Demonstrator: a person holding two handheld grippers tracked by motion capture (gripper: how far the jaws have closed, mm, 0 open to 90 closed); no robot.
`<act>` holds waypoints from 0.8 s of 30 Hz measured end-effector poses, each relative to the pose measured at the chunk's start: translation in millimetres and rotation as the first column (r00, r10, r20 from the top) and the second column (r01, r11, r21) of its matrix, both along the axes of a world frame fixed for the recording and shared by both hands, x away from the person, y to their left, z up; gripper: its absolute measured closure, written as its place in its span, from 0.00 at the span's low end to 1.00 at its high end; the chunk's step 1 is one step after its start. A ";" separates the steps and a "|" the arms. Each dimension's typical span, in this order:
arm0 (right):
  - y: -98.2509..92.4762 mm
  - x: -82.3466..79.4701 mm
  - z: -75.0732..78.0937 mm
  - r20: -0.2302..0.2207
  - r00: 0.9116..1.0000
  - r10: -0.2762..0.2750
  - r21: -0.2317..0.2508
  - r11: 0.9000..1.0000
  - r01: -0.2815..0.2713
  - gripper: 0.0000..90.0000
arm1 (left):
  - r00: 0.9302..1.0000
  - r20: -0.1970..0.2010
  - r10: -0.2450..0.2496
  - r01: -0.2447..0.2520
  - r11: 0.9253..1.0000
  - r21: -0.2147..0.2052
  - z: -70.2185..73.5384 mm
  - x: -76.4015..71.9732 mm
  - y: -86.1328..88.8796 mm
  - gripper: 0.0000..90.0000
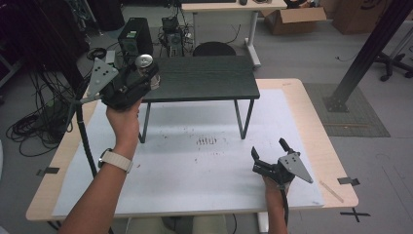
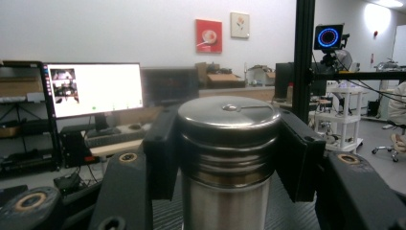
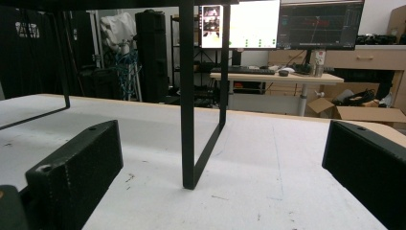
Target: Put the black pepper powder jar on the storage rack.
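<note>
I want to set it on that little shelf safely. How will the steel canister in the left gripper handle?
The canister looks smooth and polished, so it may slip between the left gripper's pads. Tall and narrow, it could tip on the shelf. Rigid metal, unlikely to dent.

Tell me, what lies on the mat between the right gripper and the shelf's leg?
Nothing: in the right gripper view, bare white mat runs from the right gripper to the shelf leg.

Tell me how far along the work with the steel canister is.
Done: the left gripper is shut on the steel canister, pads on its sides below the lid. In hand: it holds the canister upright at the left end of the dark shelf; whether the base touches the shelf, I can't tell. Left: probably setting it down and letting go. The right gripper waits open, low over the white mat.
</note>
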State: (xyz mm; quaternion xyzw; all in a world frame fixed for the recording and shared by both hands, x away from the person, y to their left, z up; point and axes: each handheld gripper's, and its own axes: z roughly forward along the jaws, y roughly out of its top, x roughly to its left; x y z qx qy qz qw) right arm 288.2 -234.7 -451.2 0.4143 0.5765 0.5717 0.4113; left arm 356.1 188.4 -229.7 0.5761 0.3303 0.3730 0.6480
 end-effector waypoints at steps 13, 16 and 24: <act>-0.1 0.0 -0.1 0.000 1.000 0.000 0.000 1.000 0.000 0.00 | 0.999 -0.053 0.010 -0.012 0.999 -0.034 -2.5 28.0 -6.9 0.55; -0.2 -0.2 -0.1 0.001 1.000 0.000 0.002 1.000 0.000 0.00 | 0.997 -0.071 0.032 -0.033 0.999 -0.005 -3.3 37.7 -11.4 0.55; -0.5 -0.2 -0.1 0.003 1.000 0.000 0.003 1.000 0.000 0.00 | 0.989 -0.137 0.056 -0.054 0.998 0.015 -10.5 58.8 -20.8 0.55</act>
